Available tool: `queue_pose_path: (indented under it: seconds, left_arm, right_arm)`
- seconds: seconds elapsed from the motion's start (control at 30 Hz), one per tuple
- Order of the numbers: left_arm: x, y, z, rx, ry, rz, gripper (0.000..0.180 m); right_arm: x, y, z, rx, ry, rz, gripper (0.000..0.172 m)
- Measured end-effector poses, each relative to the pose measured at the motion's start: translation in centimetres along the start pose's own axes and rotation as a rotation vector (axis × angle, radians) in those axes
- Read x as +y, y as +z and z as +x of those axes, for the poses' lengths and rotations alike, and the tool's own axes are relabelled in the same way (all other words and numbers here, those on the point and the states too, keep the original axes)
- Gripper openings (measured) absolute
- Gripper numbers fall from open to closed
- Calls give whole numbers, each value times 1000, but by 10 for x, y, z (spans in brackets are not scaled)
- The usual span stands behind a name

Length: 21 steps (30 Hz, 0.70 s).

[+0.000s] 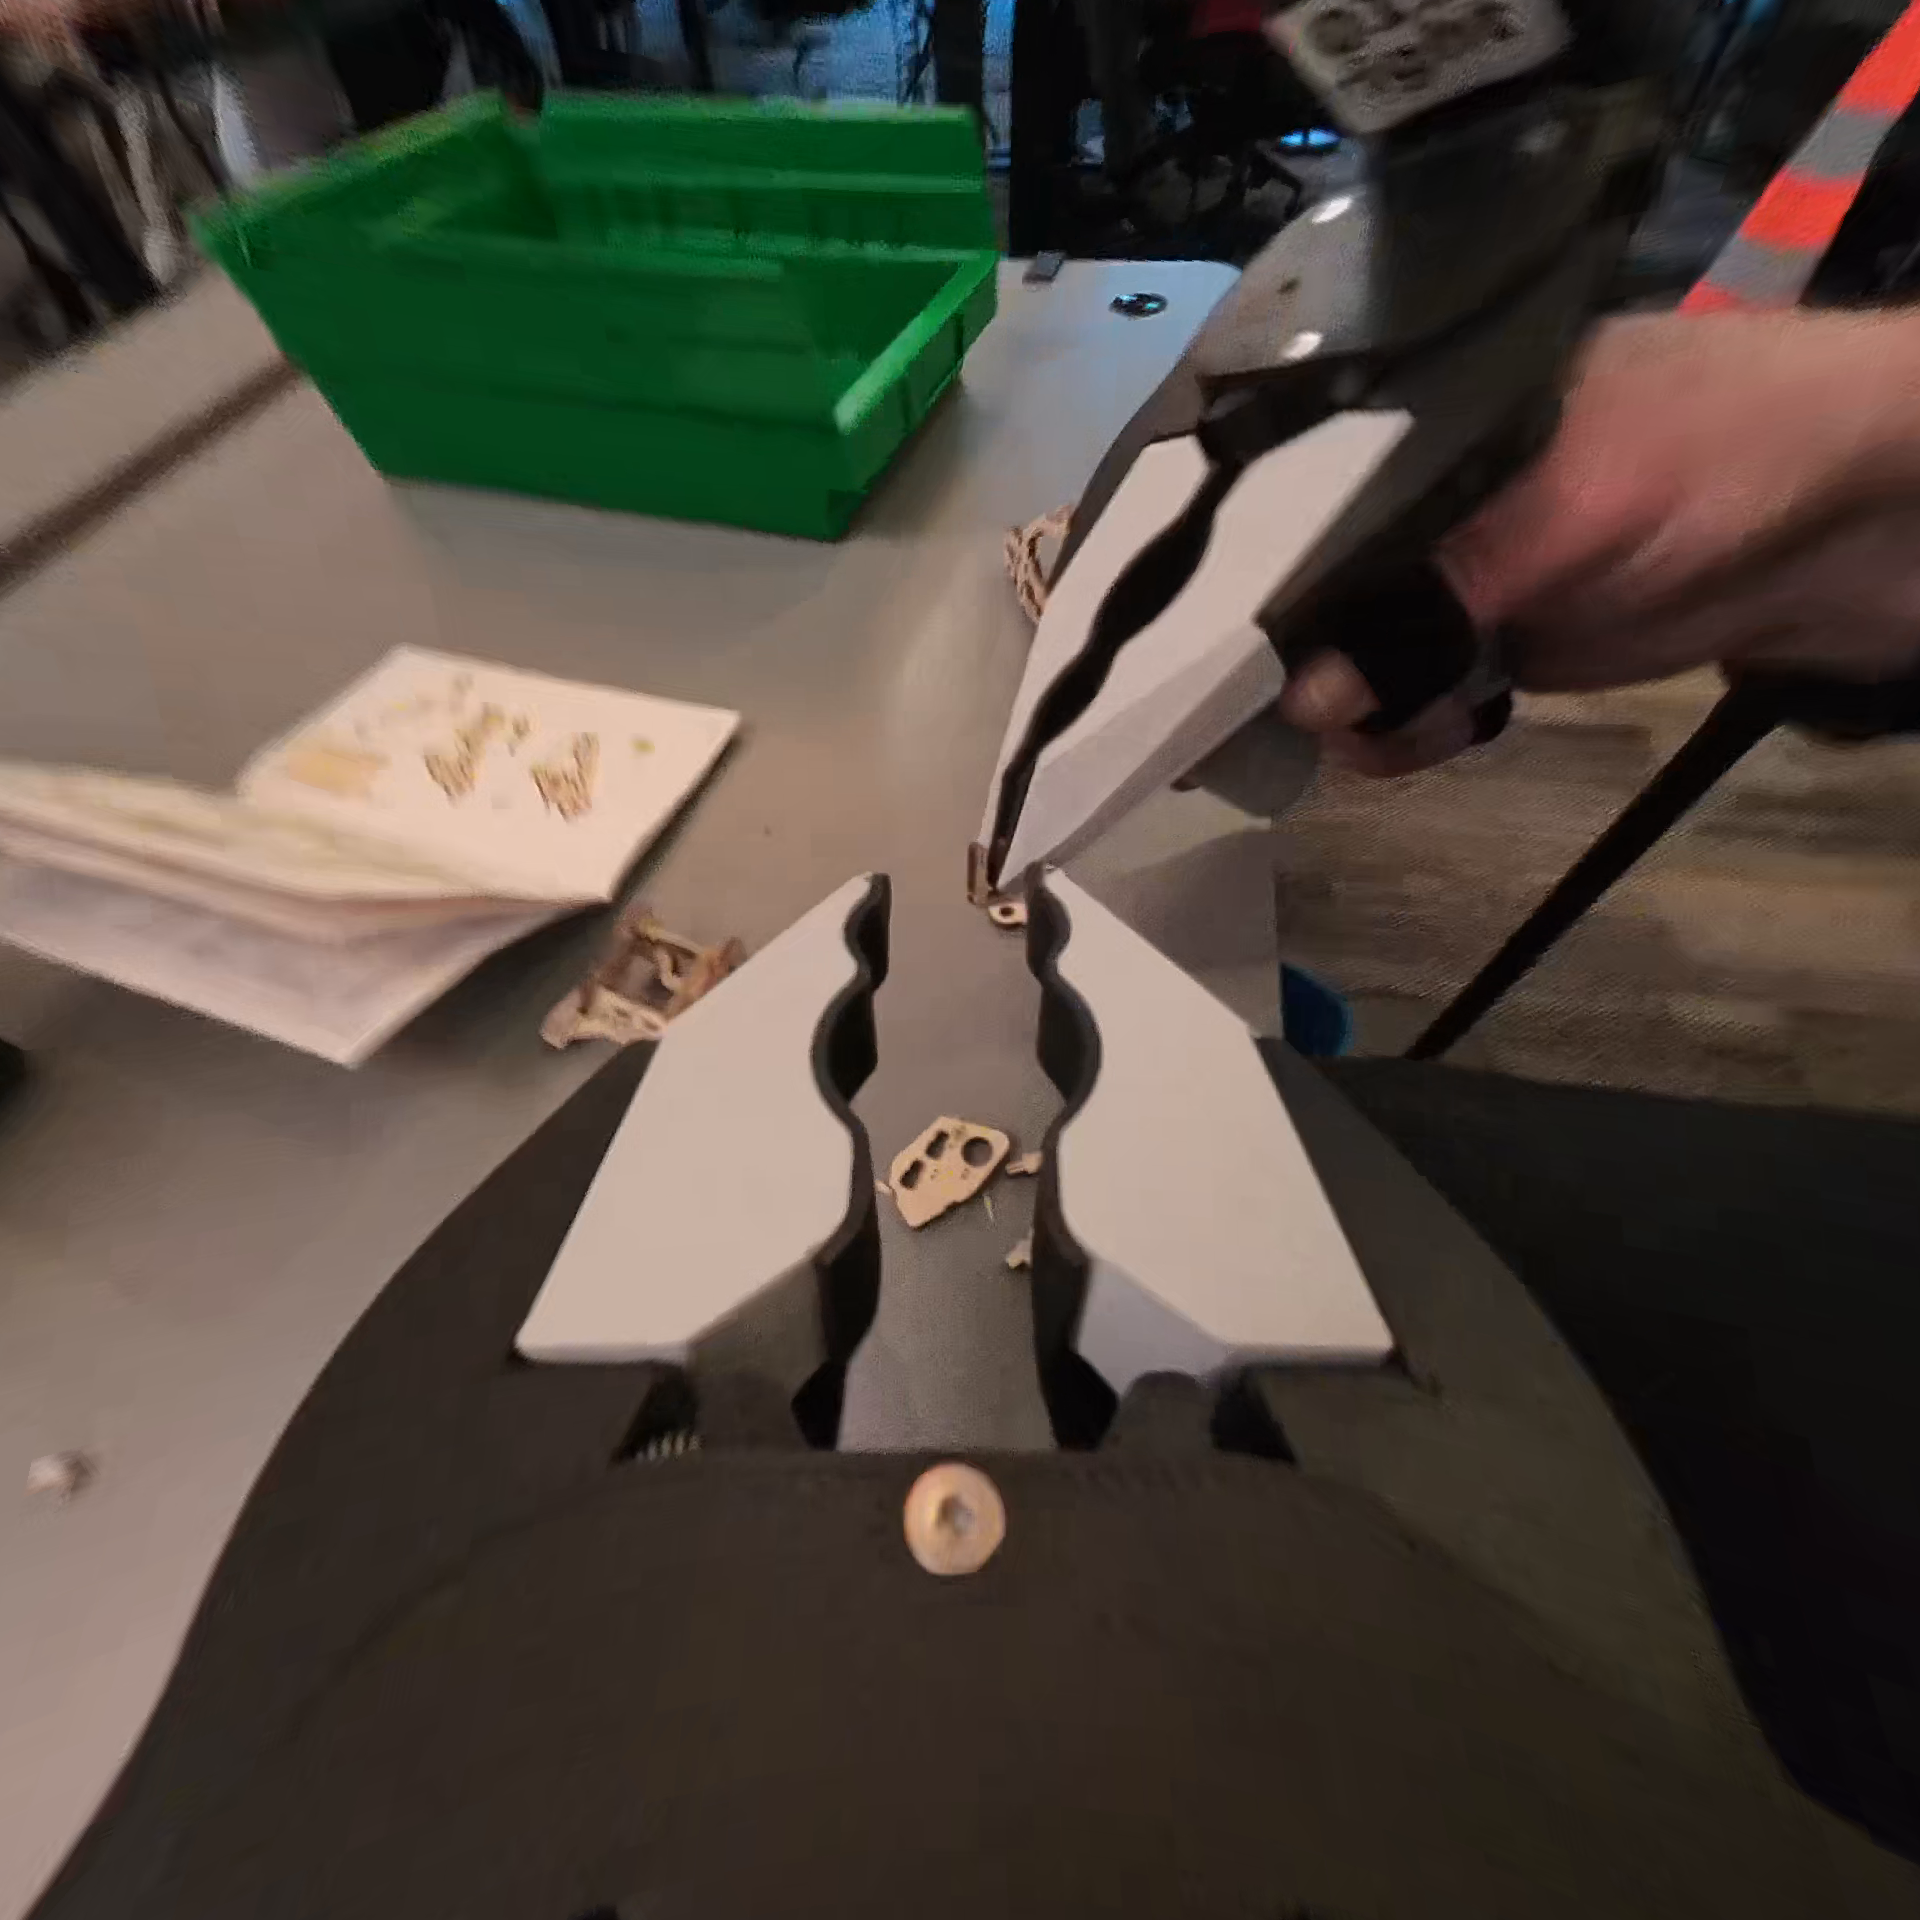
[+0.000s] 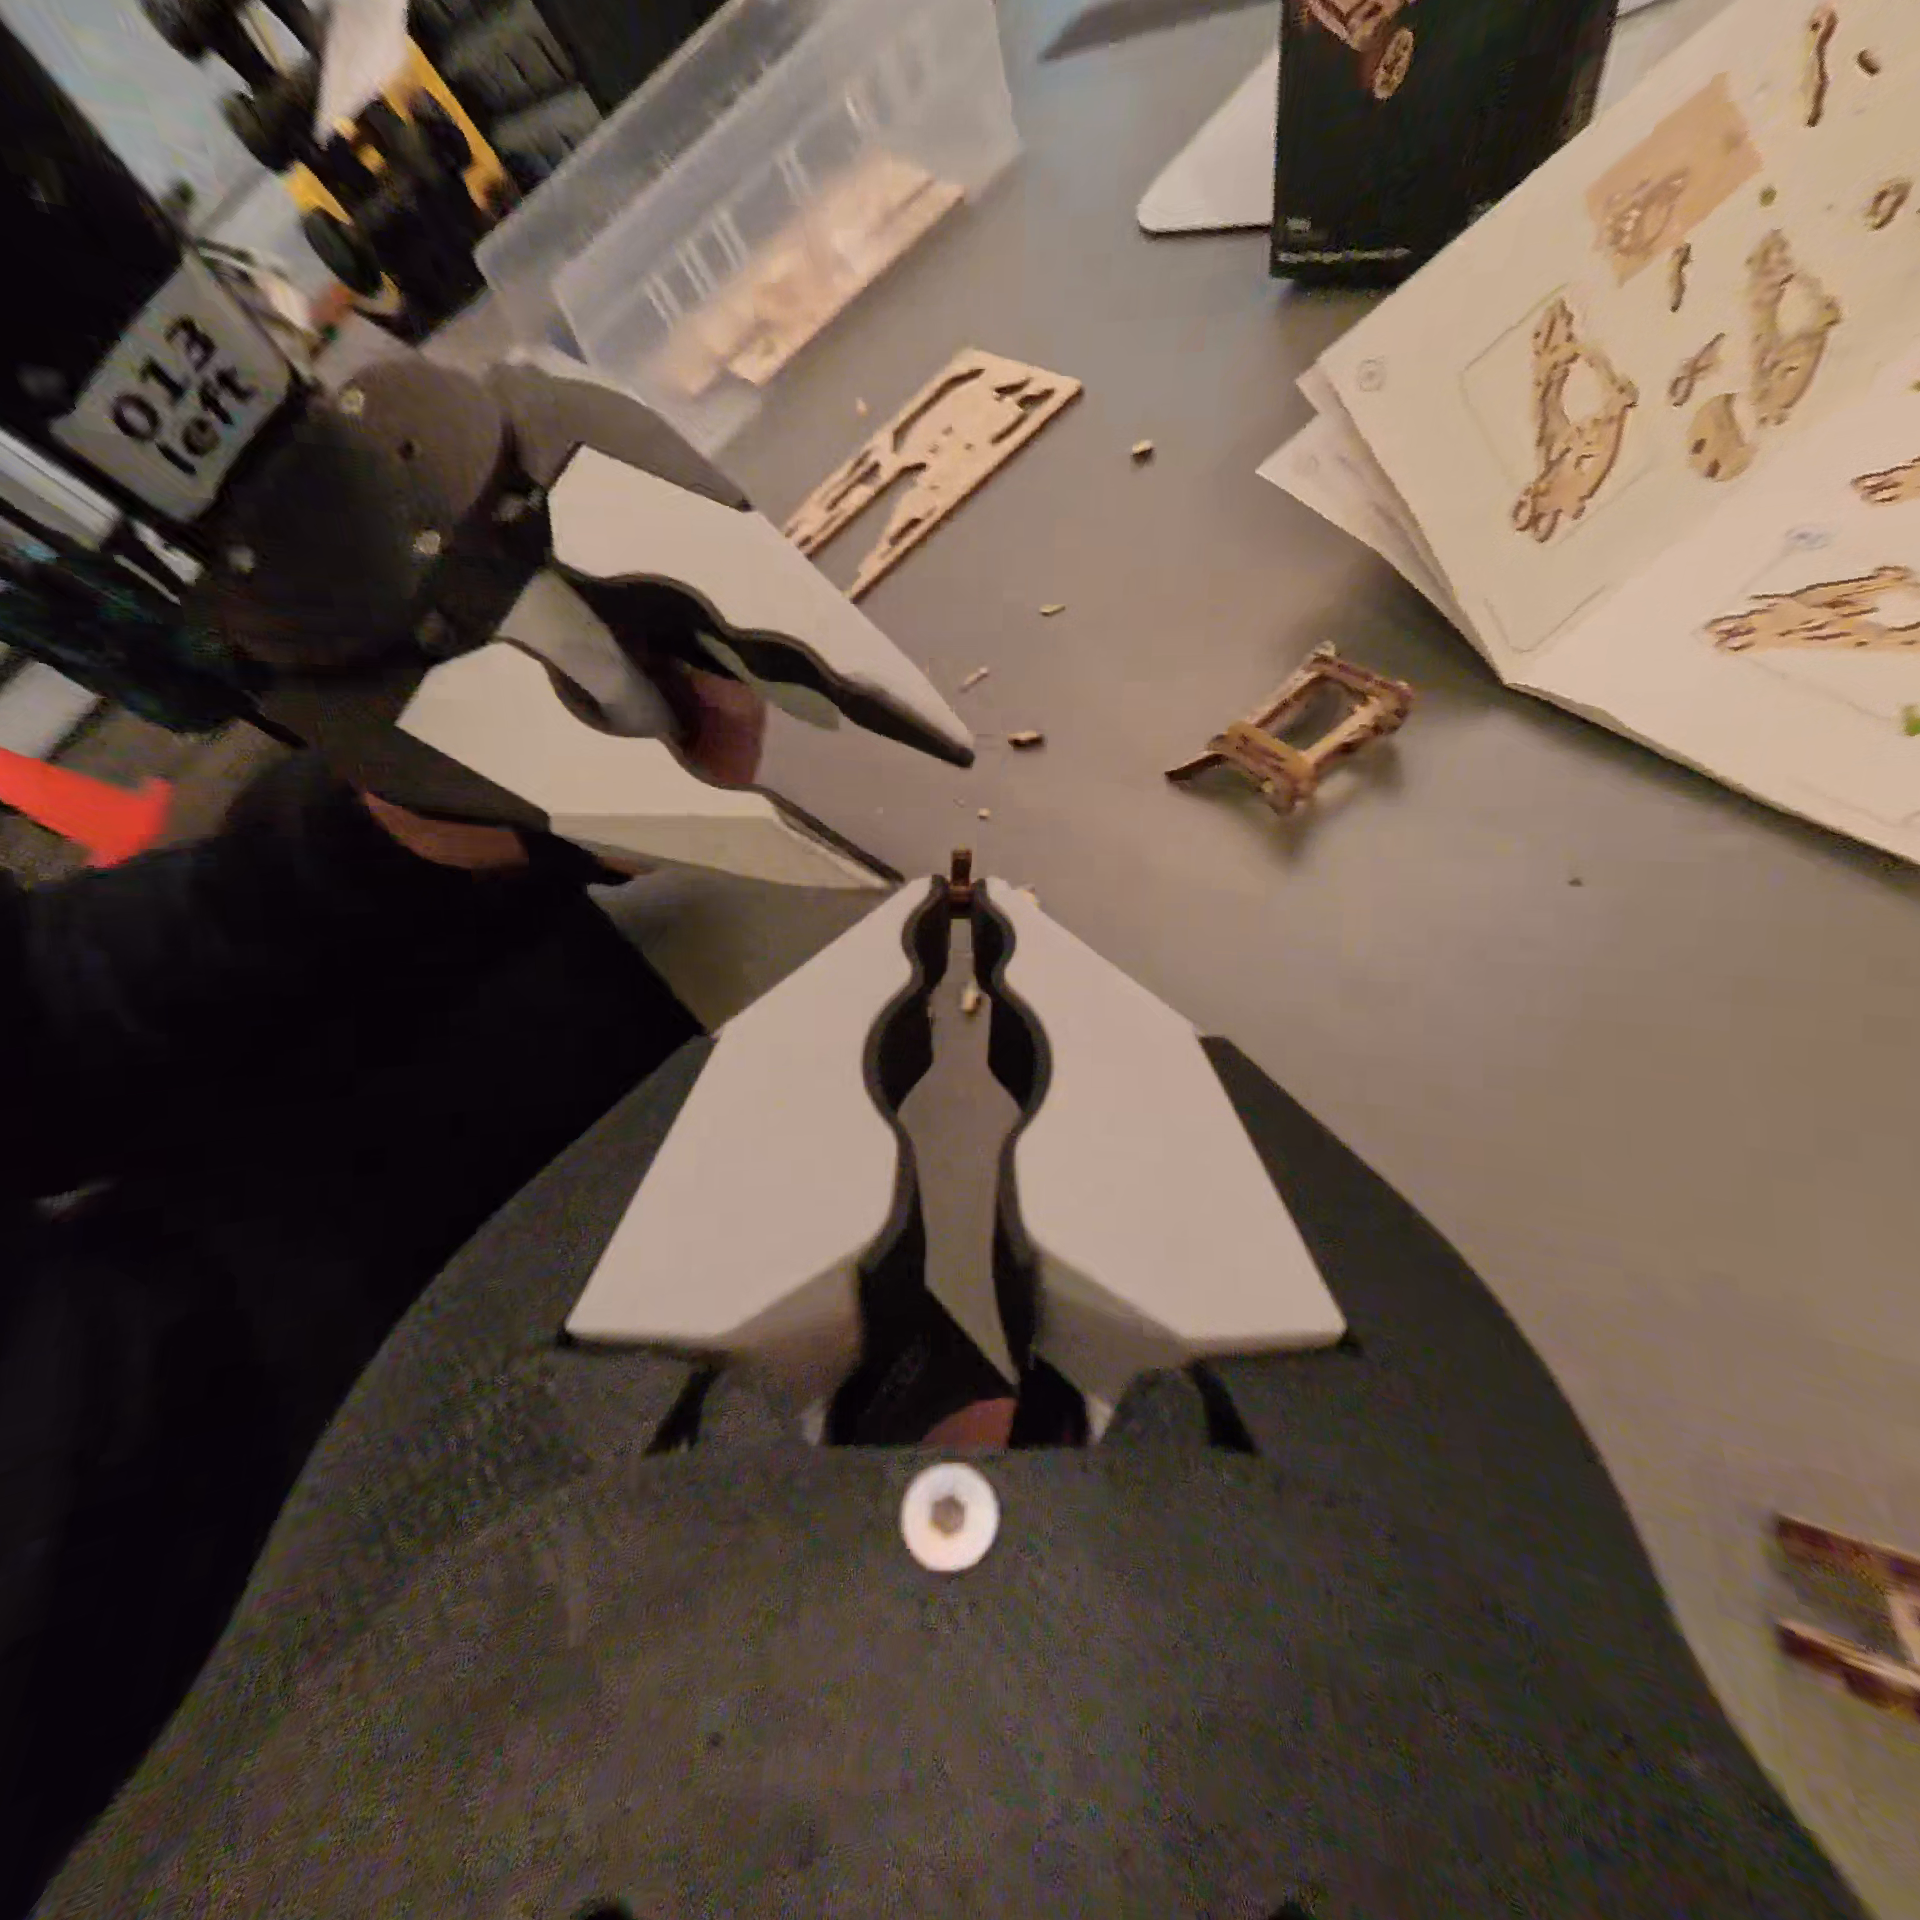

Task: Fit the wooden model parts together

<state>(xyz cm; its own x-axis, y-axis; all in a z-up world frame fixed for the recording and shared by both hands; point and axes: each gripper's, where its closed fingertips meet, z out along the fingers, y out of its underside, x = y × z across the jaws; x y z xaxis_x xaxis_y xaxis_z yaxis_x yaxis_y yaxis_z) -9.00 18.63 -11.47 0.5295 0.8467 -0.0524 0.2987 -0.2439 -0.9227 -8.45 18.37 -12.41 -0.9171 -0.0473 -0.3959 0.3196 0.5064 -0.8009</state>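
My right gripper [image 2: 963, 891] is shut on a small brown wooden piece [image 2: 961, 873] that sticks out just past its fingertips, low over the grey table [image 2: 1351, 1039]. In the left wrist view the right gripper [image 1: 1000, 873] comes down from the upper right, pinching that piece [image 1: 980, 878] beside a tiny ringed wooden bit [image 1: 1008, 913]. My left gripper [image 1: 961, 894] is open and empty, its tips close beside the right gripper's tips; it also shows in the right wrist view [image 2: 928, 816]. A flat wooden part with holes [image 1: 951, 1169] lies on the table under the left fingers, untouched.
A small wooden frame assembly [image 2: 1304, 743] [image 1: 644, 982] lies near an open instruction booklet [image 2: 1662, 468] [image 1: 416, 831]. A green bin [image 1: 623, 312], a punched wooden sheet [image 2: 935, 457], a clear plastic box [image 2: 769, 208] and a black box [image 2: 1423, 125] stand farther back. Wood crumbs lie scattered.
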Motion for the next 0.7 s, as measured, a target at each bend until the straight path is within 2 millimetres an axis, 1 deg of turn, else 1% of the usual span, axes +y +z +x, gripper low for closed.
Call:
queue_pose_path:
  seconds: [0.03,0.13,0.17,0.27,0.33,0.4,0.47,0.53,0.57,0.7]
  left_arm:
    - [-6,-4,4,-27,104,11,22]
    - [-16,-16,20,-122,456,4,24]
    - [-19,-19,21,-182,551,5,25]
    - [-32,-27,22,-364,795,37,24]
    - [-30,-25,28,-391,913,23,21]
    - [-26,-23,34,-408,984,22,20]
    - [-23,-22,35,-412,1012,21,18]
    - [-22,-21,32,-441,1032,13,13]
    - [-23,-22,30,-457,1042,10,8]
    - [-21,-22,25,-477,1063,-10,5]
  right_arm:
    - [-2,-4,-8,-42,39,18,1]
    - [-16,-19,-27,-174,223,133,1]
    - [-18,-23,-30,-200,277,163,1]
    - [-18,-27,-39,-257,399,220,1]
    - [-17,-27,-43,-284,467,252,1]
    - [-19,-28,-44,-305,531,295,1]
    - [-19,-26,-47,-323,579,318,1]
    - [-17,-23,-46,-329,627,336,1]
    - [-17,-23,-45,-335,655,347,1]
    - [-20,-19,-40,-358,765,404,0]
